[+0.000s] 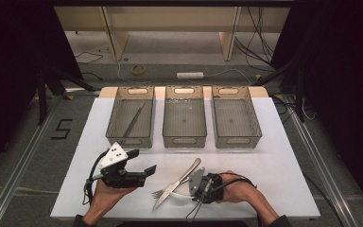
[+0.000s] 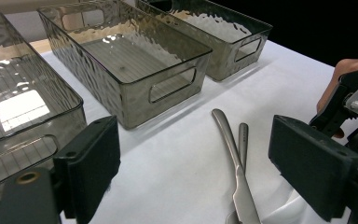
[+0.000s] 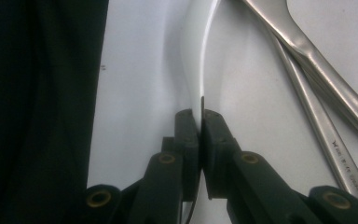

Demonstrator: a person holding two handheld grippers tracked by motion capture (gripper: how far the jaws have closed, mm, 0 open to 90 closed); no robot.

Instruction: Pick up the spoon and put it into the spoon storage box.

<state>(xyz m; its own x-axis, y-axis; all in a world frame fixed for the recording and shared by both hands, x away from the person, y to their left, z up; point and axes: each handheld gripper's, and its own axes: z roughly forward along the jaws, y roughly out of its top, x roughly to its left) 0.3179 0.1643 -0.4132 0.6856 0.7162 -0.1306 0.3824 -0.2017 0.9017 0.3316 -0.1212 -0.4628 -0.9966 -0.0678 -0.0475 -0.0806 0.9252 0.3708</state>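
My right gripper (image 1: 188, 191) lies low on the white table sheet, shut on a thin white curved utensil (image 3: 199, 60). Its pads (image 3: 186, 130) pinch the utensil's edge at my right gripper (image 3: 199, 122). Just beside it lie a silver knife (image 1: 183, 179) and a silver fork (image 1: 162, 192), crossing each other; the knife (image 2: 235, 161) and the fork's handle (image 2: 243, 137) show ahead of my left gripper. My left gripper (image 1: 142, 162) hovers to the left of them, open, nothing between its jaws at the left gripper (image 2: 200, 163).
Three clear grey bins stand in a row at the back: left bin (image 1: 130, 140), middle bin (image 1: 184, 140), right bin (image 1: 238, 140). A long thin metal tool (image 1: 133, 122) lies in the left bin. The sheet's front edge (image 1: 123, 216) is close to both hands.
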